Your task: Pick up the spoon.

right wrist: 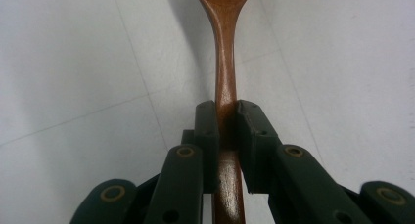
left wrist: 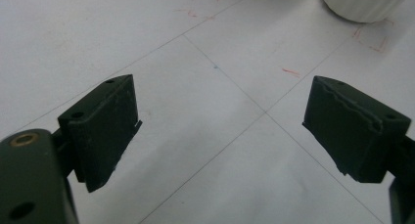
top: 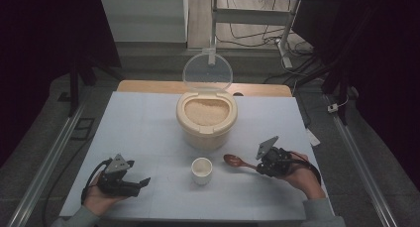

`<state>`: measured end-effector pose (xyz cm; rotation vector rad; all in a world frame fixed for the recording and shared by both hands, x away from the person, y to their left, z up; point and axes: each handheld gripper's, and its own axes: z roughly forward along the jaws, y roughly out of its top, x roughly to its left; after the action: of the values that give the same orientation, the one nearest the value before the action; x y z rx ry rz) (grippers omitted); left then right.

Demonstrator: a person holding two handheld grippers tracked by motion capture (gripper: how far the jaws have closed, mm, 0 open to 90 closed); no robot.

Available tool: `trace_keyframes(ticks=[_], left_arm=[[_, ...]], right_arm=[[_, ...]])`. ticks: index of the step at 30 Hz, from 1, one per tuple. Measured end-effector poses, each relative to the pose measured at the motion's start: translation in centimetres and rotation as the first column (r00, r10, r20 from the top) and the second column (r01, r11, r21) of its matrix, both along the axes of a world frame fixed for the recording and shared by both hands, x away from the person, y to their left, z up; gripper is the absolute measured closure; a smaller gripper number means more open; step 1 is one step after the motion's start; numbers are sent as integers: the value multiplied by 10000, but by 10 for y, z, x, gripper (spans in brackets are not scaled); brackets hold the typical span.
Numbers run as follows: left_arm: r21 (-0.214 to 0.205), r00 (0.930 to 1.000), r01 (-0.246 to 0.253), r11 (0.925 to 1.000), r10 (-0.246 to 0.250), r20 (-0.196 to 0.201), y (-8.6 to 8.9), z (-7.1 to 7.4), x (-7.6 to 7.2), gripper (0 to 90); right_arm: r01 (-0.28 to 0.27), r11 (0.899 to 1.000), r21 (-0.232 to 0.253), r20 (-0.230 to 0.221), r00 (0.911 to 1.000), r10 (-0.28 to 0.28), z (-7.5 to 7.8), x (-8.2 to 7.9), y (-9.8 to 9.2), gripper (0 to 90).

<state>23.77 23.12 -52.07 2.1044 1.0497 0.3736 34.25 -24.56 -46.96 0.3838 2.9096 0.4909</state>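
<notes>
Wooden spoon lies to the right of the small white cup in the high view, its bowl pointing toward the cup and its handle running back into your right gripper. Behind the cup stands the cream rice container, its clear lid hinged up and back so the rice is open to a scoop. That layout reads as a scooping job: spoon in one hand, rice straight ahead, cup close by to receive it. Your left gripper rests low at the near left of the white table, well apart from all three things, apparently just parked. Beyond the far edge you see a wooden board, a grey floor, desk legs and loose cables, with dark curtains at both sides.

In the left gripper view, that gripper's jaws stand wide apart with nothing between them, over bare tabletop crossed by thin pencil lines and a few red marks. The cup's base peeks in at the top right.

In the right gripper view, your gripper is clamped on the spoon's handle, one pad on each side, partway along the stem, so the bowl reaches out ahead for dipping.
</notes>
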Motion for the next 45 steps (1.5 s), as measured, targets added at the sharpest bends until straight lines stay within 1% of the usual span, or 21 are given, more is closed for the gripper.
trace_keyframes(ticks=[3, 4, 5, 8, 9, 10, 11, 12, 16, 19, 21, 22, 23, 25, 27, 32, 35, 37, 38, 44, 45], left_arm=[[31, 10000, -1, 10000, 1, -5, 0, 0, 0, 130], [31, 10000, -1, 10000, 1, -5, 0, 0, 0, 130], [33, 10000, -12, 10000, 12, -4, 0, 0, 0, 130], [38, 10000, -15, 10000, 15, -12, 0, -1, 1, 130], [52, 10000, -29, 10000, 29, -15, 0, -1, 1, 130], [52, 10000, -29, 10000, 29, -15, 0, -1, 1, 130], [51, 10000, -29, 10000, 29, -15, 0, -1, 1, 130], [52, 10000, -29, 10000, 29, -13, 0, -1, 1, 130], [49, 10000, -21, 10000, 21, -18, 0, -1, 1, 130], [47, 10000, -12, 10000, 12, -33, 0, -1, 1, 130], [51, 10000, -13, 10000, 13, -34, 0, -1, 1, 130], [49, 10000, -12, 10000, 12, -35, 0, -1, 1, 130], [49, 10000, -16, 10000, 16, -37, 0, -1, 1, 130], [53, 10000, -16, 10000, 16, -38, 0, -1, 1, 130], [48, 10000, -21, 10000, 21, -41, 0, -1, 1, 130], [66, 10000, -6, 10000, 6, -46, 0, -2, 1, 130], [73, 10000, -6, 10000, 6, -59, 0, -2, 1, 130], [77, 10000, -3, 10000, 3, -61, 0, -2, 1, 130], [74, 10000, -7, 10000, 8, -59, 0, -2, 1, 130], [83, 10000, 4, 10000, -4, -56, 0, -2, 1, 130], [83, 10000, 4, 10000, -4, -56, 0, -2, 1, 130]], right_arm=[[16, 9997, 226, 33, 10000, -17, 6, -2, -3, 792], [16, 9997, 226, 33, 10000, -17, 6, -2, -3, 792], [1, 9990, 451, 114, 9999, -6, 8, -4, -4, 792], [-72, 9984, 553, 172, 9998, 63, 11, -4, -5, 792], [-117, 9976, 687, 241, 9997, 100, 15, -6, -6, 792], [-117, 9976, 687, 241, 9997, 100, 15, -6, -6, 792], [-221, 9961, 857, 285, 9994, 197, 19, -8, -6, 792], [-231, 9955, 915, 324, 9993, 202, 22, -9, -5, 792], [-388, 9903, 1333, 522, 9981, 321, 31, -14, -6, 792], [-578, 9840, 1683, 521, 9974, 497, 39, -19, -6, 792], [-707, 9808, 1817, 586, 9964, 610, 43, -22, -6, 792], [-707, 9808, 1817, 586, 9964, 610, 43, -22, -6, 792], [-777, 9771, 1982, 632, 9958, 664, 46, -24, -6, 792], [-826, 9756, 2035, 647, 9954, 708, 47, -25, -6, 792], [-996, 9706, 2191, 685, 9939, 865, 50, -27, -3, 792], [-1172, 9685, 2197, 790, 9916, 1021, 52, -30, 4, 792], [-1325, 9650, 2265, 915, 9892, 1144, 53, -32, 12, 792], [-1352, 9652, 2238, 923, 9888, 1171, 53, -32, 14, 792], [-1472, 9634, 2241, 988, 9869, 1278, 53, -33, 19, 792], [-1765, 9569, 2308, 1183, 9812, 1524, 52, -36, 35, 792], [-1765, 9569, 2308, 1183, 9812, 1524, 52, -36, 35, 792]])
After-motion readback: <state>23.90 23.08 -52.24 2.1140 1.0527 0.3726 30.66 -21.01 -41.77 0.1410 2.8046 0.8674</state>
